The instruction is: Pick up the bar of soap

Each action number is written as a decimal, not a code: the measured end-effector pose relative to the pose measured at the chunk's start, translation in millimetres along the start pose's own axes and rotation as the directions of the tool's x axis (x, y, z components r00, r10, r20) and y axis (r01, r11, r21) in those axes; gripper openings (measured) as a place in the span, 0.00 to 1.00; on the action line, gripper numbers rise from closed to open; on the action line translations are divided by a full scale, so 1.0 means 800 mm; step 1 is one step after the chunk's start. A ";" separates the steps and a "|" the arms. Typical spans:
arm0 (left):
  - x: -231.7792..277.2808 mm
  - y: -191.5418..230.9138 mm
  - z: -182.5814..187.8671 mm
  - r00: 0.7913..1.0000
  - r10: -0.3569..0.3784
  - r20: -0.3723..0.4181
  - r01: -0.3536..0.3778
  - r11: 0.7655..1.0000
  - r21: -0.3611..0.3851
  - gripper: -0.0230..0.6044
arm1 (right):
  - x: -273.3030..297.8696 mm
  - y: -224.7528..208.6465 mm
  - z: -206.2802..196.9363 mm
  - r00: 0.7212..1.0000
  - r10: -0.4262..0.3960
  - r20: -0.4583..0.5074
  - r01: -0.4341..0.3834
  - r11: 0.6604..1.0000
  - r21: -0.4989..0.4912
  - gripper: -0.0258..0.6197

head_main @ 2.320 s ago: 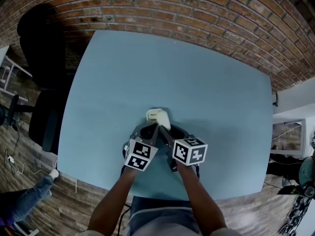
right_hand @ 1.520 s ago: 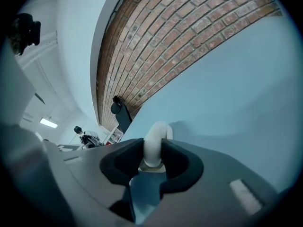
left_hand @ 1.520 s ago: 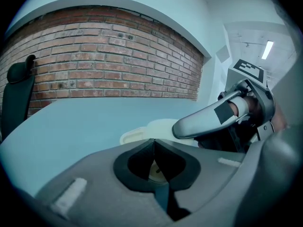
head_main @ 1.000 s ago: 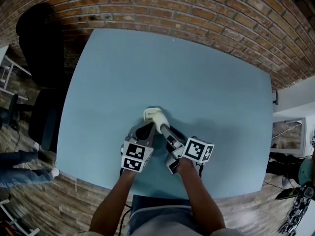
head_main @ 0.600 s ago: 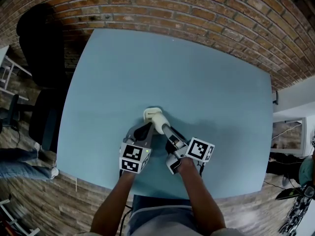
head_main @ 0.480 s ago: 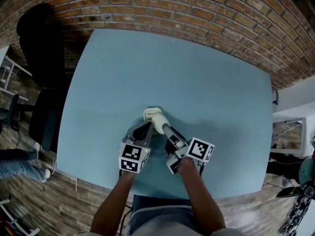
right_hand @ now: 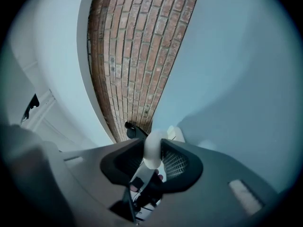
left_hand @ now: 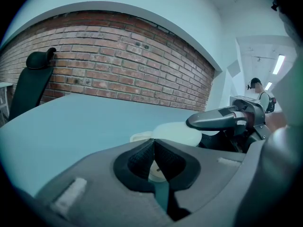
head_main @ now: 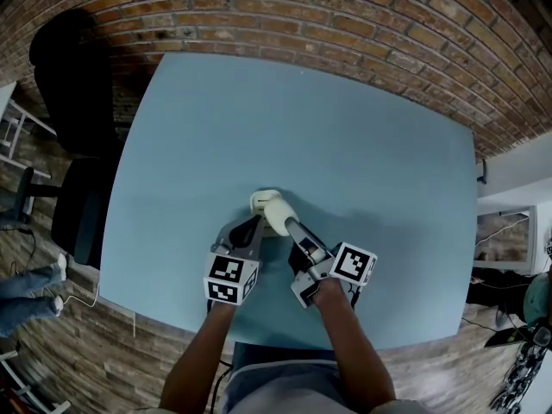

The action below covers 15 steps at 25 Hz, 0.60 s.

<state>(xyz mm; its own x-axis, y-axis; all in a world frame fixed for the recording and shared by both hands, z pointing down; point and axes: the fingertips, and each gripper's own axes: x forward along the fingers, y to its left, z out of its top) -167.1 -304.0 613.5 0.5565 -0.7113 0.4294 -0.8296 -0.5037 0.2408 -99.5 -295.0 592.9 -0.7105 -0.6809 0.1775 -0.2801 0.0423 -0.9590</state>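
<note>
A pale bar of soap (head_main: 277,210) is pinched between the pads of my right gripper (head_main: 282,217), just above a cream soap dish (head_main: 261,197) on the blue table (head_main: 362,145). In the right gripper view the soap (right_hand: 152,158) stands edge-on between the jaws, with the dish (right_hand: 176,134) beyond it. My left gripper (head_main: 253,228) is shut, its fingertips touching each other at the dish's near edge. The left gripper view shows the dish (left_hand: 141,137), the soap (left_hand: 176,132) and a right fingertip (left_hand: 210,120) over it. Whether the left tips pinch the dish rim is unclear.
A brick wall (head_main: 345,11) runs behind the table. A black office chair (head_main: 73,102) stands at the table's left side. Someone's legs (head_main: 26,291) show on the wooden floor at the lower left. A person (left_hand: 258,91) stands in a far doorway.
My right gripper's rear has swung to the right with the soap still held. The left gripper has drawn back slightly toward me. The soap and dish have barely shifted.
</note>
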 end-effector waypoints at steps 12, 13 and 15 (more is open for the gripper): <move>-0.006 -0.014 0.013 1.000 0.004 0.021 -0.004 1.000 -0.007 0.04 | -0.012 0.037 0.008 0.999 0.043 -0.011 -0.043 0.998 -0.039 0.22; -0.007 -0.015 0.013 1.000 0.005 0.021 -0.005 1.000 -0.007 0.04 | -0.013 0.041 0.009 0.999 0.050 -0.012 -0.051 0.998 -0.040 0.22; -0.010 -0.018 0.013 1.000 0.007 0.019 -0.007 1.000 -0.008 0.04 | -0.016 0.050 0.009 0.998 0.064 -0.013 -0.064 0.997 -0.044 0.22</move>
<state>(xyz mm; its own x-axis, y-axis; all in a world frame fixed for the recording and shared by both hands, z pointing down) -159.5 -296.2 597.6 0.5510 -0.7243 0.4144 -0.8340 -0.4946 0.2445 -96.6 -290.1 550.6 -0.7355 -0.6670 0.1189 -0.2619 0.1181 -0.9578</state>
